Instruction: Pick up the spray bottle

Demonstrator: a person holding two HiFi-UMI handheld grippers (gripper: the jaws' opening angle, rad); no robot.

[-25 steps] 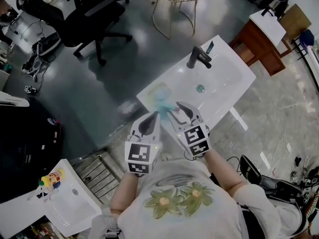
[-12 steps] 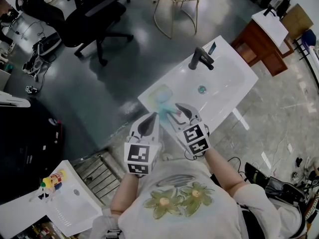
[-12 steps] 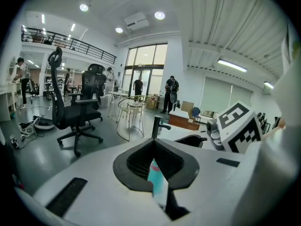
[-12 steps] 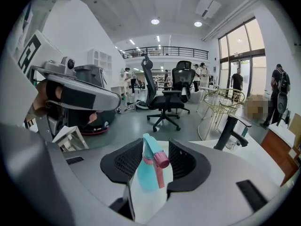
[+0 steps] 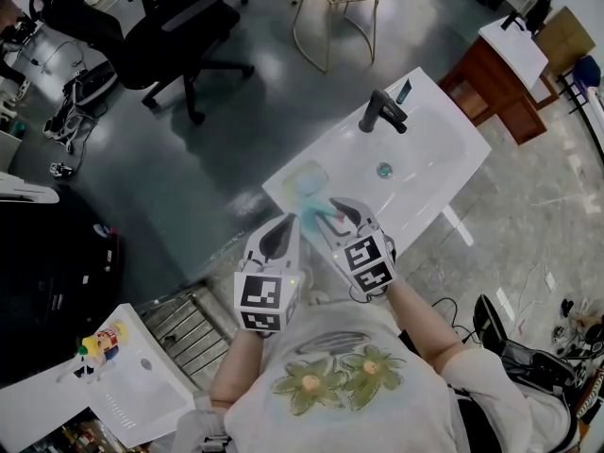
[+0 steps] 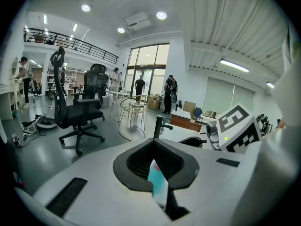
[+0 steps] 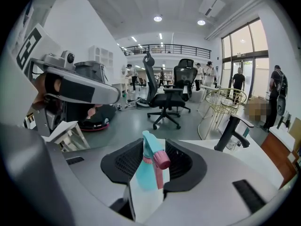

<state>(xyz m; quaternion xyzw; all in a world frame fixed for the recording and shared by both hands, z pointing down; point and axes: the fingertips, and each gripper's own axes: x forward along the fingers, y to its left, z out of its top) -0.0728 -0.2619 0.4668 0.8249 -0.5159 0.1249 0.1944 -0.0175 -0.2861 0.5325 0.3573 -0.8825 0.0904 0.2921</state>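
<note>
While my left gripper (image 5: 285, 223) hung empty with fingers pressed together, the translucent spray bottle with teal head and pink nozzle (image 7: 146, 173) sat at my 12 o'clock, at the white washbasin's (image 5: 429, 173) 8 o'clock corner, pinched by my right gripper (image 5: 344, 208). The grasp looked done and the lift remained. Nothing had visibly moved since a second earlier.

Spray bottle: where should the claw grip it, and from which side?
Probably the spray bottle by its pale body, below the teal head, coming from the side with a jaw on each flank. The head is narrow, with a pink nozzle jutting out; the body is broader. The right claw grips there.
</note>
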